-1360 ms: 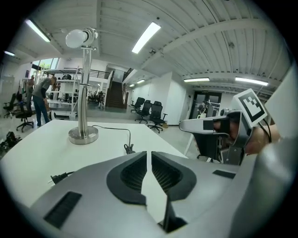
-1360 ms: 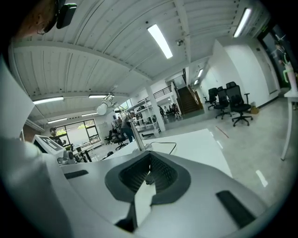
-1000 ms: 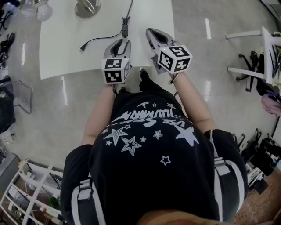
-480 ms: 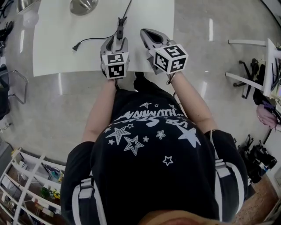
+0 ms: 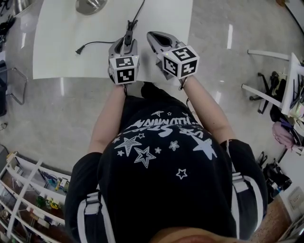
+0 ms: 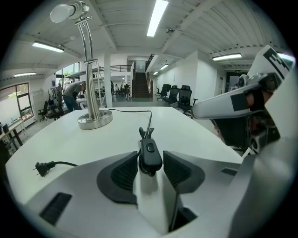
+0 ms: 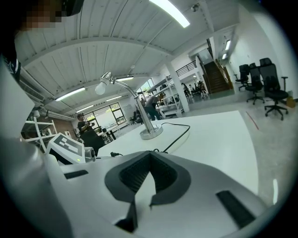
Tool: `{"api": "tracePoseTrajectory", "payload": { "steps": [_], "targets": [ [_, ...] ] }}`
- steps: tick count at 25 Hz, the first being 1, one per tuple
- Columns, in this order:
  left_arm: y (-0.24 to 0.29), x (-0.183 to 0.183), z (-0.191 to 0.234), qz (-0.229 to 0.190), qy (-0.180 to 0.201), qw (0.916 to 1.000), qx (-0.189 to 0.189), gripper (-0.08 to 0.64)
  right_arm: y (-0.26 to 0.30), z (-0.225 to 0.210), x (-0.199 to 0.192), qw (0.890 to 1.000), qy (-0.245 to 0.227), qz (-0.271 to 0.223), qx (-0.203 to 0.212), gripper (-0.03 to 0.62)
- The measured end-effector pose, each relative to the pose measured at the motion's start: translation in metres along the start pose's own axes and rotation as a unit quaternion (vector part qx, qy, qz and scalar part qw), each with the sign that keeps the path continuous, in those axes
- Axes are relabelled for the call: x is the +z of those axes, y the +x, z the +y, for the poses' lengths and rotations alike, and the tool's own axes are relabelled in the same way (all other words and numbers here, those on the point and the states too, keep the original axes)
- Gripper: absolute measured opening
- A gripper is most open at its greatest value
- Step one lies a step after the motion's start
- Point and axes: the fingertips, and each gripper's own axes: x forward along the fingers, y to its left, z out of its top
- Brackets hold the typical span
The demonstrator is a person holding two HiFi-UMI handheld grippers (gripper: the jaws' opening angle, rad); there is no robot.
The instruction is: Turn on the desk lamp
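Note:
A chrome desk lamp [image 6: 95,119] stands at the far left of the white table [image 5: 61,47], its bulb [image 6: 62,12] up high; whether it is lit I cannot tell. The black inline switch [image 6: 150,155] on the lamp's cord lies between the jaws of my left gripper [image 6: 150,169]. The jaws are open, with a thin gap between the switch and each pad. My right gripper [image 5: 153,37] hovers just right of it over the table, shut and empty, pads meeting at the tips [image 7: 149,160]. The cord's plug [image 6: 41,168] lies loose on the table to the left.
The table's near edge runs just below both grippers in the head view. Office chairs [image 5: 266,90] stand on the glossy floor to the right, shelving [image 5: 28,190] at lower left. People stand by desks far behind the lamp [image 7: 148,122].
The left gripper's jaws have spread apart around the switch. Both grippers have edged slightly forward over the table; the right one stays shut.

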Motion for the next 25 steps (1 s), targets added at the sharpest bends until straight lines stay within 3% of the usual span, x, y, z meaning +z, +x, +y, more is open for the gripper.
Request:
{"api": "tracePoseTrajectory", "payload": {
  "steps": [4,11,20,25],
  "targets": [
    [0.001,0.000,-0.002,0.005,-0.006,1.0000,-0.005,0.147,0.016,0.005,0.002,0.999,-0.015,0.015,0.028,0.005],
    [0.002,0.000,-0.002,0.010,-0.006,0.9999,-0.001,0.144,0.044,0.018,0.000,0.995,-0.044,0.049,0.071,0.005],
    [0.001,-0.001,-0.003,0.010,-0.007,0.9999,0.004,0.143,0.069,0.028,-0.018,0.985,-0.080,0.106,0.114,0.005],
    [0.002,-0.003,-0.005,0.010,-0.006,0.9999,0.005,0.143,0.075,0.032,-0.028,0.973,-0.108,0.150,0.140,0.005]
  ]
}}
